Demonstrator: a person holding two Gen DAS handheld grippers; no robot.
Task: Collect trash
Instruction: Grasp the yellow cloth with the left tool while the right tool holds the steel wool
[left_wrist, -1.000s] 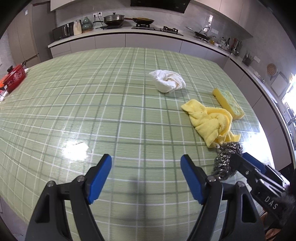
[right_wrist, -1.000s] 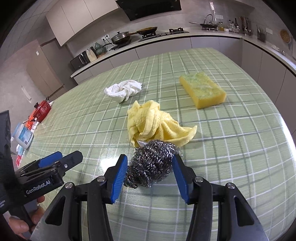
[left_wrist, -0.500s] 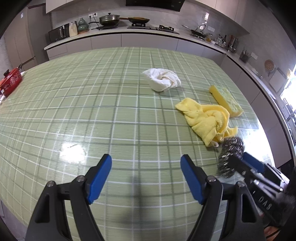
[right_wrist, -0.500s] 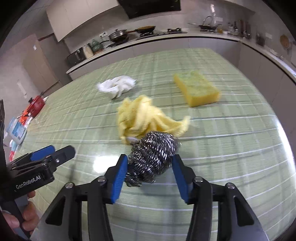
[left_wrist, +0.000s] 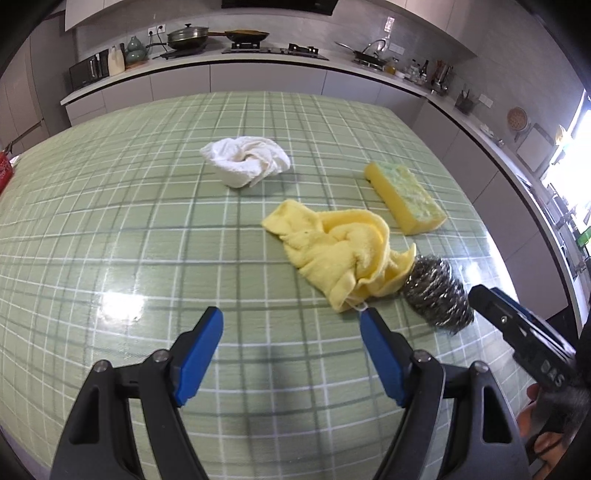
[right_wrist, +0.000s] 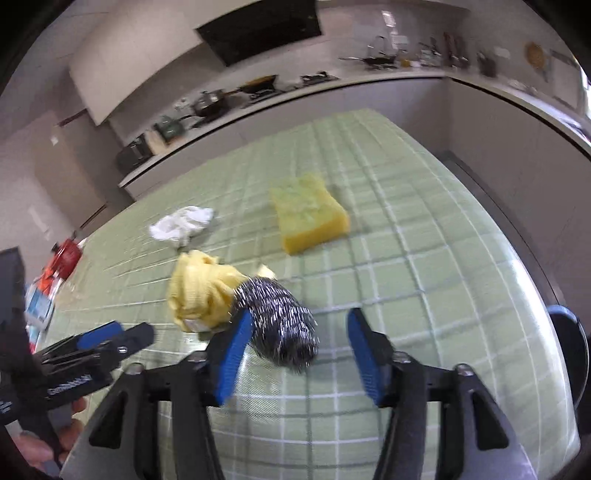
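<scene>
Steel scourer (right_wrist: 280, 325) between right hand-held gripper (right_wrist: 297, 350) fingers

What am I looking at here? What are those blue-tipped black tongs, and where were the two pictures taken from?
There is no robot here. A person holds a tong-like tool, a hand-held gripper, in each hand, and each one carries a wide-angle camera that looks out along its two fingers. That is why the room looks bent.

One picture looks out from the left hand-held gripper, which is open with nothing between its fingers. The other looks out from the right hand-held gripper, which is also open. A steel scourer sits between its fingers, against one of them and clear of the other, so it does not look clamped.

On the green checked table lie a white cloth, a yellow cloth touching the scourer, and a yellow sponge.
</scene>
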